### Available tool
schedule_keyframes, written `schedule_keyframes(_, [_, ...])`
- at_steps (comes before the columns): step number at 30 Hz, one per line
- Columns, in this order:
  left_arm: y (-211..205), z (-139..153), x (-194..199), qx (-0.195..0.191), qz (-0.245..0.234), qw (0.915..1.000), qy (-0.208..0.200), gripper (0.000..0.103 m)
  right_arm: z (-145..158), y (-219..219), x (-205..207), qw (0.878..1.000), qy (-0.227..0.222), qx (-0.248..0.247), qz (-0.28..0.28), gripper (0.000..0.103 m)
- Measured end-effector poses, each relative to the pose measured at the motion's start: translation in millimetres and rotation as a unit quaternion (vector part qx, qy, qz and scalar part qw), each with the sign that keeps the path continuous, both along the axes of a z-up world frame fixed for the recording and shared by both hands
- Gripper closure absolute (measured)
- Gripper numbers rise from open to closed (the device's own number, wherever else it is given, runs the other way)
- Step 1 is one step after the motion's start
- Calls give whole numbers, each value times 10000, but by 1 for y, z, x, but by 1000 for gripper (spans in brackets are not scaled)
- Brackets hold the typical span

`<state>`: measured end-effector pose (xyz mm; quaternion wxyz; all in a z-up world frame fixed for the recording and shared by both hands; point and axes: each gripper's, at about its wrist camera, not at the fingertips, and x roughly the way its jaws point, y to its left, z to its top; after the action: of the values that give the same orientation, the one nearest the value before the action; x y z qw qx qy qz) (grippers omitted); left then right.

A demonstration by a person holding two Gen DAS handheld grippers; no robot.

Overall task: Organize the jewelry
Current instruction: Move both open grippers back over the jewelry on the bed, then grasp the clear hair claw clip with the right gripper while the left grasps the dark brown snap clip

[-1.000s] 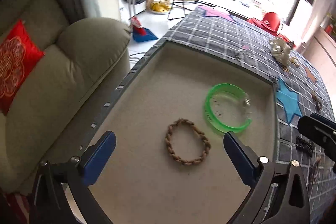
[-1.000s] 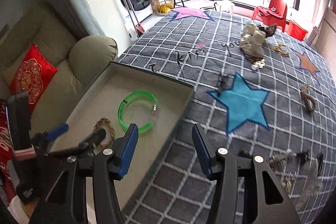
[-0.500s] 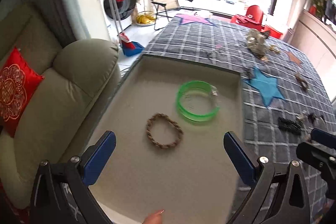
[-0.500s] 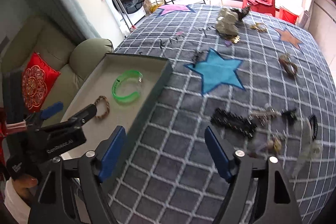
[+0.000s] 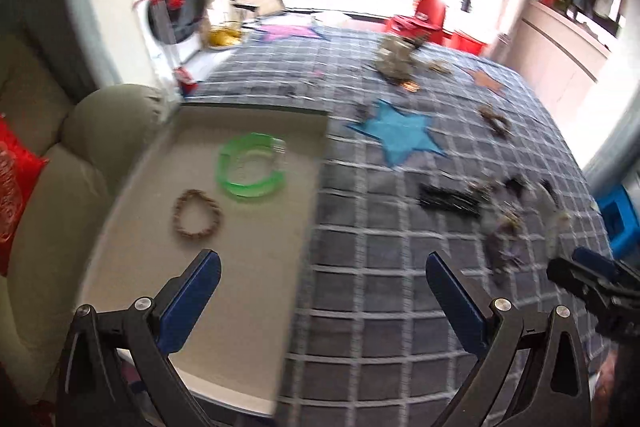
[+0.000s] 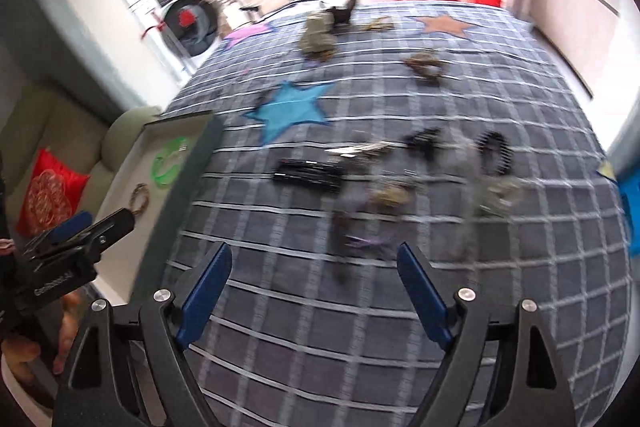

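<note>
Right gripper [image 6: 310,289]: jaws spread wide with nothing between them – they have just been opening – poised over the checked cloth just short of the loose pieces.
Left gripper [image 5: 320,295]: jaws also spread and bare, straddling the tray's near right edge, half over the tray and half over the cloth.
Tray [image 5: 256,291]: shallow, beige-lined, at the table's left side beside a sofa arm.
Done so far: two pieces lie inside the tray – a green bangle [image 5: 250,167] towards the far end and a braided brown bracelet [image 5: 197,213] just nearer, apart from each other.
Still out, near group: a long black hair clip [image 6: 308,174], a black comb-like clip [image 6: 496,151], and several blurred small pieces between and in front of them that I cannot name.
Still out, far group: a pale bundle [image 6: 318,35] near the far edge and a brown tangle [image 6: 424,65] to its right, well apart from the tray.
Cloth [image 6: 400,327]: grey check with a blue star [image 6: 292,109].
Progress: early, by my reading – most of the jewelry is yet to be gathered.
</note>
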<state>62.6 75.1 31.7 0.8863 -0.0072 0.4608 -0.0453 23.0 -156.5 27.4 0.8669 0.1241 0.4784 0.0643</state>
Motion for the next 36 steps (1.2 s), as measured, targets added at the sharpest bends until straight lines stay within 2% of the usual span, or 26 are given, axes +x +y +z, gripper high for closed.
schedule_keyframes(6, [-40,-14,-1,103,-282,9994,152,0,-12,-46,-12,9985,107,18,-538,16])
schedule_keyframes(11, [-61,-26,10,164,-324,9989,289,0,-25,-75,-15,9951,245,101,-949,16])
schedule_keyframes(16, [-73,-39,23,58,-291,9984,473,0,-41,-98,-12,9906,440,176,-1286,16])
schedule_keyframes(20, [-79,-50,32,-18,-267,9977,616,0,-46,-105,-8,9887,459,215,-1414,16])
schedule_keyframes(28, [-105,-57,30,18,-681,9957,620,0,-53,-104,14,9872,457,134,-1520,16])
schedule_keyframes(30, [-113,-60,29,44,-778,9950,632,9,-54,-102,20,9872,452,59,-1526,16])
schedule_keyframes(36, [-135,-65,24,120,-1080,9921,634,9,-59,-100,35,9873,468,-91,-1515,16])
